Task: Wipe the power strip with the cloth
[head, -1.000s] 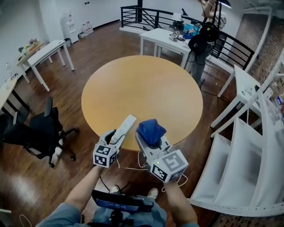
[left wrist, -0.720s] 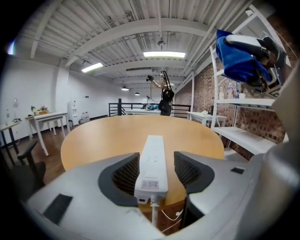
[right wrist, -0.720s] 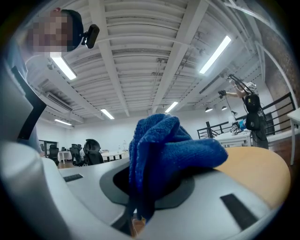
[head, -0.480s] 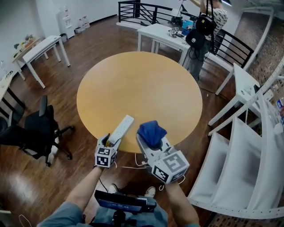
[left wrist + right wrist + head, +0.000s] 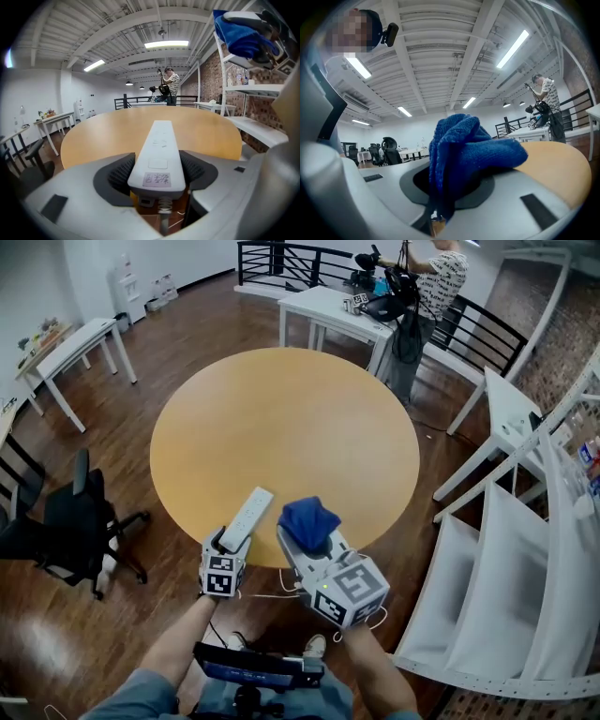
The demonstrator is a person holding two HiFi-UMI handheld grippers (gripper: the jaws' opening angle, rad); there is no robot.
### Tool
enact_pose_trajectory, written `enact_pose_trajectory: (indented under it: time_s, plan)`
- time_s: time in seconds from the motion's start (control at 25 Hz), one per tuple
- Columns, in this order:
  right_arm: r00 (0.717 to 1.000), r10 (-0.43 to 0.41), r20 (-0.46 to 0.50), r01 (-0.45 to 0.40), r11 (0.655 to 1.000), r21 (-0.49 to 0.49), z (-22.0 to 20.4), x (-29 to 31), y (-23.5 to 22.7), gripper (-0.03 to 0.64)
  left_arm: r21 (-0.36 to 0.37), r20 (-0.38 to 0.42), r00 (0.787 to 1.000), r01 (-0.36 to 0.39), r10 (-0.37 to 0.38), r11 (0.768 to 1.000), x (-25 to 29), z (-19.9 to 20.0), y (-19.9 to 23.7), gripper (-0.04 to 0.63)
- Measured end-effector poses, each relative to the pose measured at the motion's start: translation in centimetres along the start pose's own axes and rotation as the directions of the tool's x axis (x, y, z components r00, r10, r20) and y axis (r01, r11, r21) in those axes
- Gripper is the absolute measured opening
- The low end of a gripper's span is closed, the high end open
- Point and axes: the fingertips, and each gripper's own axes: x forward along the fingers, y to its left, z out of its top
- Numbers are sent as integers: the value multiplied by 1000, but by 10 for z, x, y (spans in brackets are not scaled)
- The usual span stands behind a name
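A white power strip (image 5: 247, 515) lies on the round wooden table (image 5: 281, 418) near its front edge, pointing away from me. Its near end sits between the jaws of my left gripper (image 5: 226, 543), which are opening. In the left gripper view the power strip (image 5: 159, 140) runs straight out between the ribbed pads (image 5: 118, 169), with a thin gap showing on the left side. To the right, my right gripper (image 5: 306, 538) is shut on a bunched blue cloth (image 5: 308, 519) and held just above the table edge. That cloth (image 5: 464, 145) fills the right gripper view.
A black office chair (image 5: 66, 531) stands at the left. White tables (image 5: 80, 345) are at the far left and back (image 5: 328, 307), where a person (image 5: 439, 277) stands. White shelving (image 5: 506, 549) is close on the right. A thin white cable (image 5: 274, 595) hangs below the table edge.
The left jaws have spread wider around the strip's near end, and the strip now rests flatter on the table. The right gripper still holds the cloth. The person at the back moved left.
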Motion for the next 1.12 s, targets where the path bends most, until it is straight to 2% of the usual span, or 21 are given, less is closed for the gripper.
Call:
enact_pose_trajectory:
  time_s: [0.16,0.4,0.68,0.84,1.12]
  plan:
    - [1000,-10,12,10,1000,3,3,0,-2,64,41,-13,1000,1,0,999,2,-1,0,309]
    - [1000,-10,2,10,1000,8,-1,-5,-2,64,28,-38,999,32,-31,999,1,0,-2,299]
    - [1000,-22,17,21,1000,18,4,-9,-2,64,25,-24,997,79,-78,997,-9,5,-13,295]
    - [1000,-11,22,11,1000,25,1,-9,0,64,43,-36,998,52,-50,998,-8,-3,-10,295]
    - [1000,-13,9,13,999,30,-2,-7,-1,64,24,4,1000,12,-12,1000,-4,-5,-7,299]
